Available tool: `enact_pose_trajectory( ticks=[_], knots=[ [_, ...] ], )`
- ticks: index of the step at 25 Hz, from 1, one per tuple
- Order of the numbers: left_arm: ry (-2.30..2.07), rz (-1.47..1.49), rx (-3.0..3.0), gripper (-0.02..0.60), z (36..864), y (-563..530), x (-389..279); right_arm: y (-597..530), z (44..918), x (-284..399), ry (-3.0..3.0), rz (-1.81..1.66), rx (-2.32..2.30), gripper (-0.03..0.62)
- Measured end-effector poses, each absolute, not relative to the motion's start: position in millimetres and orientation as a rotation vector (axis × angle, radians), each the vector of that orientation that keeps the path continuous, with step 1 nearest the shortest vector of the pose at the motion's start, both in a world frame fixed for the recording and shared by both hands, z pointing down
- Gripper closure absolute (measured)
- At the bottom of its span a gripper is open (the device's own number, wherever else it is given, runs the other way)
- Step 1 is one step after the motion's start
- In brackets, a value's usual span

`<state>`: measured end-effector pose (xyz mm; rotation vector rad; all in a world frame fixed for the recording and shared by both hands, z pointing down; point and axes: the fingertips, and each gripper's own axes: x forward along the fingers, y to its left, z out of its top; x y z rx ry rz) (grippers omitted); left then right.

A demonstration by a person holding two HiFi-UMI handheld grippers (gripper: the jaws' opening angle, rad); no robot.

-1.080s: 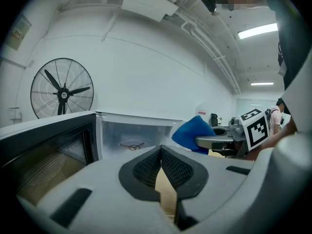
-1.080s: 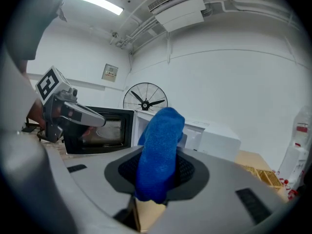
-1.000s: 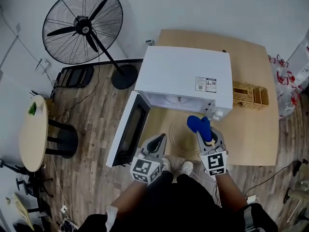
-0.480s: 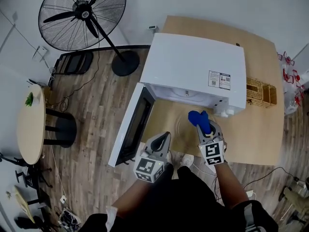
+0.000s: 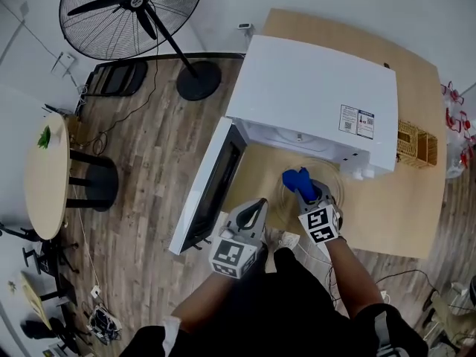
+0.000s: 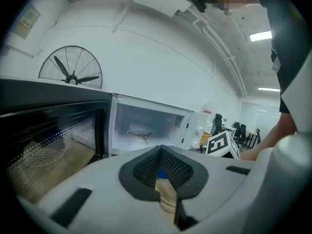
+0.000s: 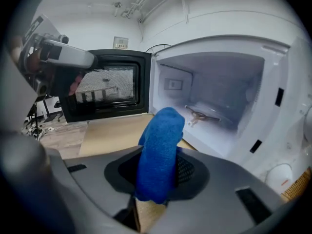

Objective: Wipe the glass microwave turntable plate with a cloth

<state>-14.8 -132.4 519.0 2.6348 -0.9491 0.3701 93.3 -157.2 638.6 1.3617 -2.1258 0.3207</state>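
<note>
Cloth of blue microfibre [image 5: 295, 178] sits clamped in right gripper [image 5: 309, 193], centre frame, over clear round glass turntable plate [image 5: 336, 187] on wooden table [image 5: 387, 214]. Left gripper [image 5: 256, 204], lower centre, is closed and empty. Advised: press cloth flat and wipe in overlapping circles.

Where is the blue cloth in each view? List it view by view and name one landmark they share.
Head view: the blue cloth is right of centre, held in the right gripper, in front of the microwave.
Left gripper view: only a small blue sliver shows low at centre, likely the cloth.
Right gripper view: at centre, upright between the jaws.
Shared landmark: the open microwave's white cavity.
</note>
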Motion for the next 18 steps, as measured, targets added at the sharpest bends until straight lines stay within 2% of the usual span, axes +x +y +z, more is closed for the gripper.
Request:
enact_pose_trajectory(
  ticks=[8, 18],
  knots=[
    [-0.948, 0.382, 2.616, 0.580, 524.4, -130.9, -18.3, -157.9, 666.9, 62.7, -2.120, 0.376, 1.216, 0.488],
    [-0.928, 0.386, 2.625, 0.580, 526.9, -136.8, -17.0, -174.3, 676.9, 72.7, -1.995, 0.357, 1.279, 0.488]
  ],
)
